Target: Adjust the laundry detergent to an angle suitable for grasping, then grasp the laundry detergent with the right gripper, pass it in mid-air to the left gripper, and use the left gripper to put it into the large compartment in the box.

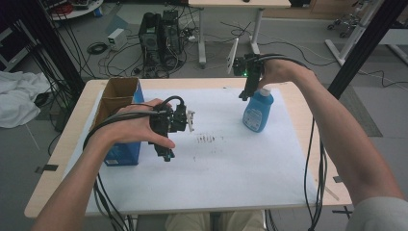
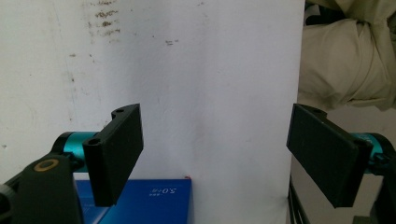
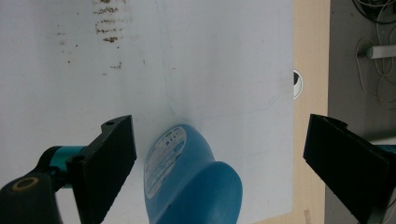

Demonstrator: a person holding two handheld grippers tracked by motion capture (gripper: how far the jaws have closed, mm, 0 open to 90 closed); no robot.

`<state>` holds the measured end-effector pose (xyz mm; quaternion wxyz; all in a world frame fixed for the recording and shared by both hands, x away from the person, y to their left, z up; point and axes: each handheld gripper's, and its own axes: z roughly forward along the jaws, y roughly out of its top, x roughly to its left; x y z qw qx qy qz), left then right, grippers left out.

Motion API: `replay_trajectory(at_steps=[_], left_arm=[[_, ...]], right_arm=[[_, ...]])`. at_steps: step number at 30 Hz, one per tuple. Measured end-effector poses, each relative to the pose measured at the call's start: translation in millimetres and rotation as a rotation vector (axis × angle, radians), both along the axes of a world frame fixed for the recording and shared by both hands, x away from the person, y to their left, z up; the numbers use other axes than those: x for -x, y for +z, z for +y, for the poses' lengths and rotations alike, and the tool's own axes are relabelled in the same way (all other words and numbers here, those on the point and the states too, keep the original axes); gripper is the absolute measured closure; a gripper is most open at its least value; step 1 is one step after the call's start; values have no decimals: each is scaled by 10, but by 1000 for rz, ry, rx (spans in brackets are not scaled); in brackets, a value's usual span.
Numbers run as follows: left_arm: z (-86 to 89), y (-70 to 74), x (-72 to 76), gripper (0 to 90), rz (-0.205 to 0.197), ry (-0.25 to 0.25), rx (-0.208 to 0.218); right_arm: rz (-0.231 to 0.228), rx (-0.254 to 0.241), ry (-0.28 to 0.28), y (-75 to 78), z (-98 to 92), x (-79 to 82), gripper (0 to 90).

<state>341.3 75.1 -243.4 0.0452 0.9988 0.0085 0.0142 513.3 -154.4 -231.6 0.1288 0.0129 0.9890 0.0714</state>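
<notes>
Standing upright, blue bottle (image 1: 258, 111) sits between wide-open right gripper (image 3: 219, 158); left gripper (image 2: 212, 154) gapes empty.

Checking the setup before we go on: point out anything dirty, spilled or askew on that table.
Brown smudges mark the middle of the white sheet, like dried stains, between the cardboard box and the blue bottle. The bottle stands upright and the box sits open at the sheet's left edge. Nothing looks spilled or tipped.
</notes>
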Motion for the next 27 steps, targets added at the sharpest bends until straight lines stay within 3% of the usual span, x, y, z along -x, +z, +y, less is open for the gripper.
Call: replay_trajectory(at_steps=[9, 10, 13, 16, 18, 19, 21, 24, 26, 27], left_arm=[[-12, -10, -1, 188, -2, 0, -3], [19, -46, 47, 188, 10, 18, 8], [0, -20, 1, 188, 1, 11, 2], [6, -58, 43, 187, 17, 12, 4], [-13, -65, 4, 188, 16, 5, 8], [-13, -65, 4, 187, 16, 5, 8], [-9, -60, 12, 188, 15, 3, 7], [-50, -114, -5, 187, 22, 8, 18], [-10, -62, 9, 188, 16, 4, 8], [-58, -127, -10, 188, 22, 5, 21]], right_arm=[[-2, 0, -2, 9, -8, 5, 84], [-1, -6, -10, 18, -15, -3, 84], [-2, -3, -1, 3, -1, 2, 84], [-2, -8, -7, 26, -20, 8, 84], [-13, 14, -10, 6, 0, 21, 84], [-11, -10, -21, 47, -30, 10, 84], [-1, -10, -7, 27, -21, 5, 84], [-13, -4, -24, 50, -37, 18, 84], [-18, -10, -42, 90, -71, 33, 84], [-23, -14, -56, 108, -82, 34, 84]])
